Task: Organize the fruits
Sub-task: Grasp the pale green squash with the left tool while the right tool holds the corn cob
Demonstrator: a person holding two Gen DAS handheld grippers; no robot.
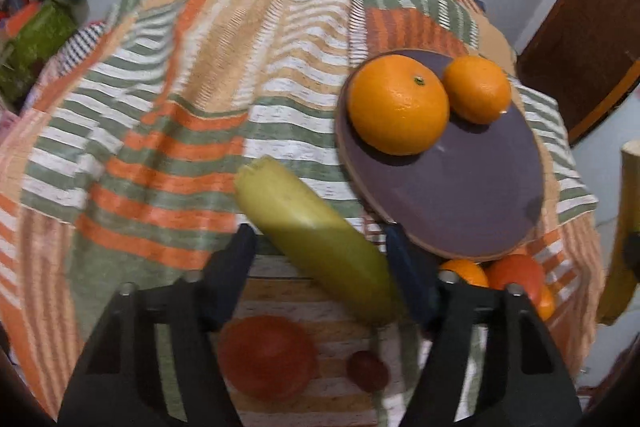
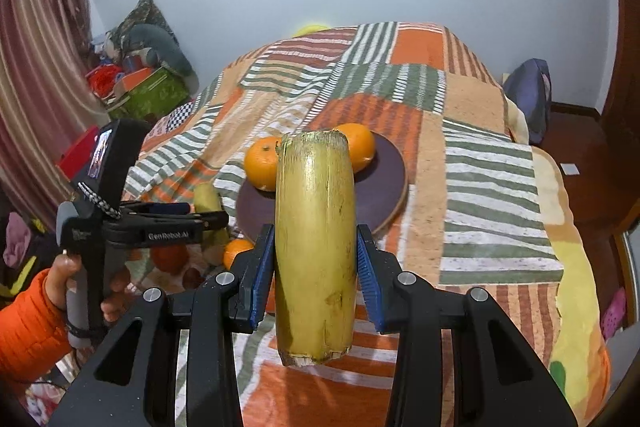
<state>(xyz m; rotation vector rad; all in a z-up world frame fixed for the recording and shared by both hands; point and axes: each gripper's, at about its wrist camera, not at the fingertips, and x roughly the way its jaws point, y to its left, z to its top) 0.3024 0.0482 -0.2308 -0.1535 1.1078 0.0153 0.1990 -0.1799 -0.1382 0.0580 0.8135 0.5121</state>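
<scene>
A round purple plate lies on the striped blanket with two oranges on it; the plate also shows in the right wrist view. My left gripper is shut on a yellow-green cane piece, held just left of the plate. My right gripper is shut on a second cane piece, held upright in front of the plate. This piece shows at the right edge of the left wrist view. A red fruit, a small dark red one and more oranges lie below.
The striped blanket covers a bed. A green box and clutter stand at the far left by a curtain. A purple bag leans at the far right. A wooden door is right of the bed.
</scene>
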